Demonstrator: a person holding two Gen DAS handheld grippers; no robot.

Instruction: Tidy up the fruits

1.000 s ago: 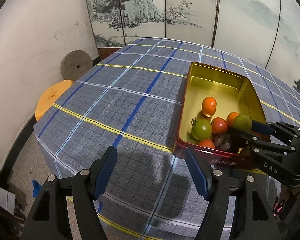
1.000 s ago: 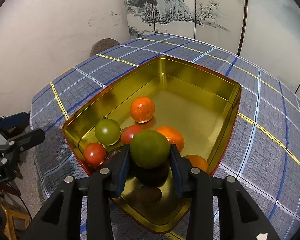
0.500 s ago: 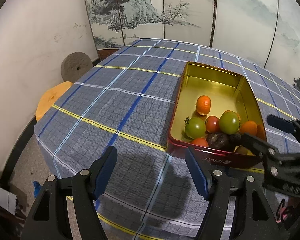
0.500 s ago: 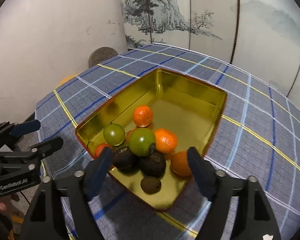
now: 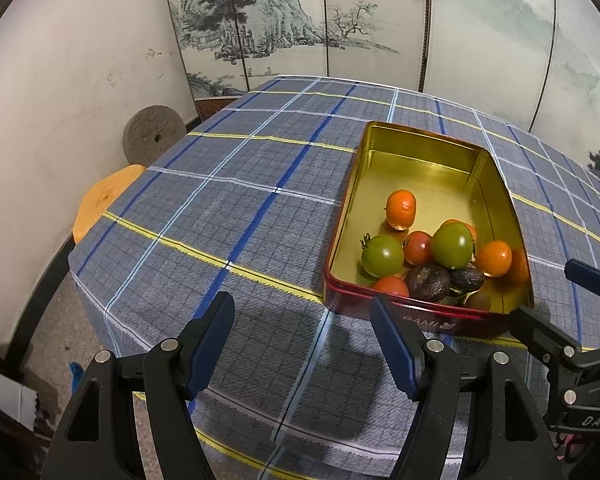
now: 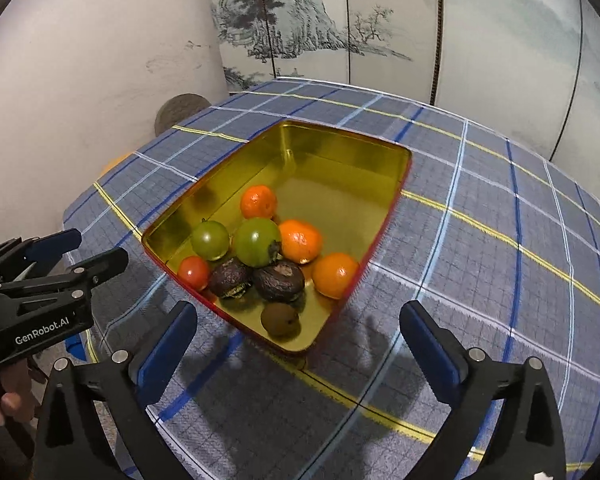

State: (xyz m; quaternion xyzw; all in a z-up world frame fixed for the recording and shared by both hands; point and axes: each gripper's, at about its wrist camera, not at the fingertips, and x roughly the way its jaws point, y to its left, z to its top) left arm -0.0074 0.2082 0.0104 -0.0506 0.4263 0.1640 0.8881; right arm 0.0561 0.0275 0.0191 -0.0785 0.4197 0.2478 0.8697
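A gold-lined tin (image 6: 340,152) with red outside holds orange, green, red and dark brown fruit (image 6: 256,240). The tablecloth (image 5: 228,208) is grey-blue plaid with blue, white and yellow lines.

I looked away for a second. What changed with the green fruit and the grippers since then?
The right gripper let go of the big green fruit, which now rests on the pile in the gold tin. Its jaws are opening with nothing between them, and it has backed off and up. The left gripper stayed open over the tablecloth; the other fruit barely shifted.
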